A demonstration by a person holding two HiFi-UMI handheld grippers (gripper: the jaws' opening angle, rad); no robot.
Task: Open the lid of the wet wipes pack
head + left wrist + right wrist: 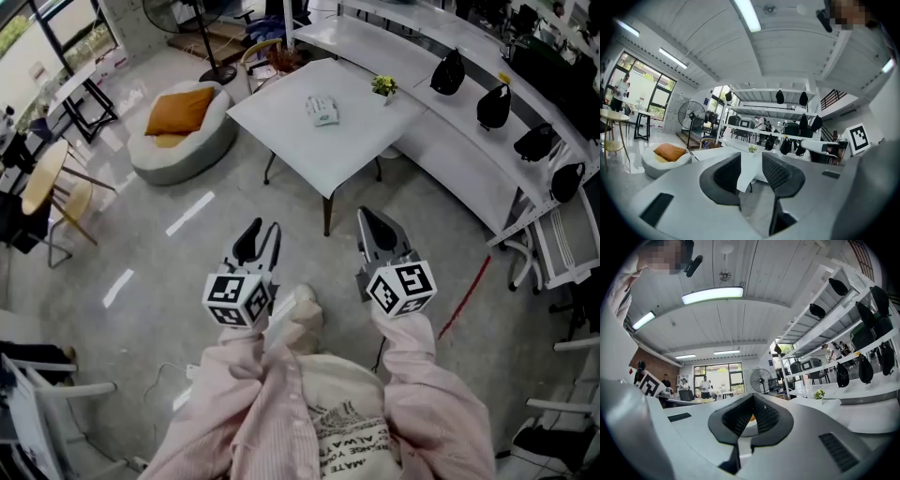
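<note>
The wet wipes pack (322, 111), pale with green print, lies flat on a white square table (281, 112) far ahead of me, with a small potted plant (383, 86) near the table's far corner. Both grippers hang over the bare floor well short of the table, held by pink-sleeved arms. My left gripper (263, 230) (751, 161) stands open with nothing between its jaws; the table edge shows through the gap. The jaws of my right gripper (375, 225) (752, 399) meet at the tips and it is shut on nothing. Neither gripper view shows the pack.
A beanbag with an orange cushion (183, 127) sits left of the table, a floor fan (192, 23) behind it. A long white counter with several black bags (494, 105) runs along the right. A round wooden table (42, 173) and chairs stand at far left.
</note>
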